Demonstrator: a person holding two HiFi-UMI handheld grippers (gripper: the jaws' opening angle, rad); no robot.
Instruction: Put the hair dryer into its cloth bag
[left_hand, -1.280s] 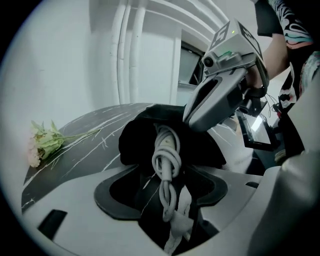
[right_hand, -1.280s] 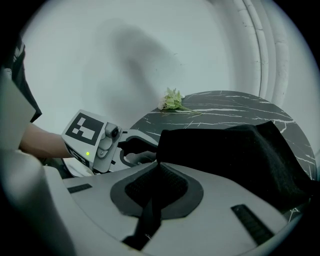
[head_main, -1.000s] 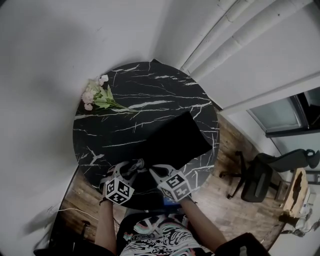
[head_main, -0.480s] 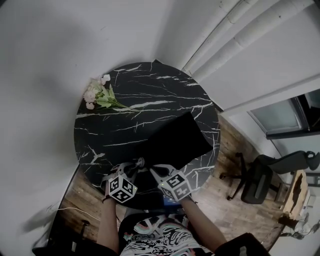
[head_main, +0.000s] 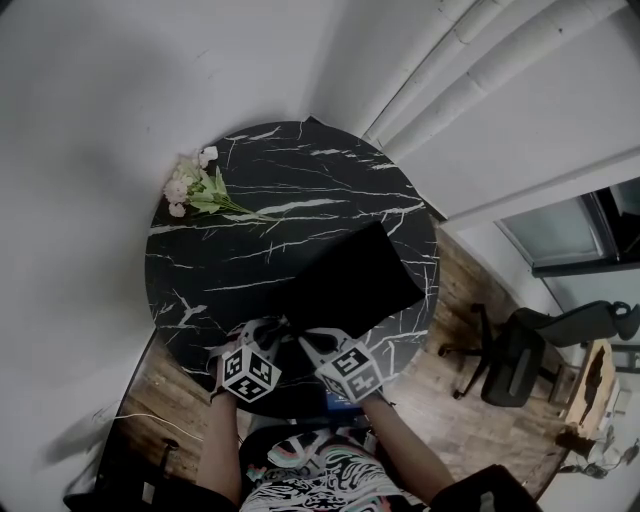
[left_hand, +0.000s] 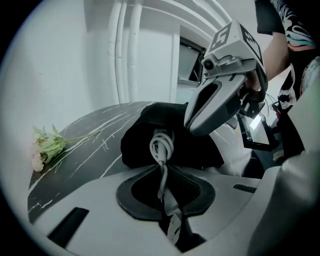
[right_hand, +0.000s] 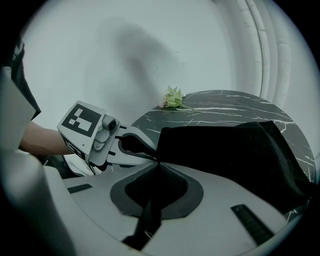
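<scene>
A black cloth bag (head_main: 350, 280) lies on the round black marble table (head_main: 230, 260), its mouth towards the near edge. The hair dryer itself is not visible; the bag (left_hand: 142, 137) bulges. A looped white drawstring cord (left_hand: 161, 146) hangs from the bag's mouth and runs down between the pads of my left gripper (left_hand: 163, 172), whose jaws are closing onto it. My right gripper (right_hand: 157, 162) is shut on the black edge of the bag (right_hand: 235, 150), a strip of cloth trailing between its jaws. In the head view the left gripper (head_main: 272, 330) and right gripper (head_main: 308, 338) stand close together.
A small bunch of pale flowers (head_main: 195, 190) lies at the table's far left edge. White pipes (head_main: 470, 70) run along the wall behind. A dark office chair (head_main: 520, 355) stands on the wooden floor to the right.
My left gripper has shifted right, closer to the bag's mouth and the right gripper, and its jaws have closed in on the white cord. The right gripper has not moved.
</scene>
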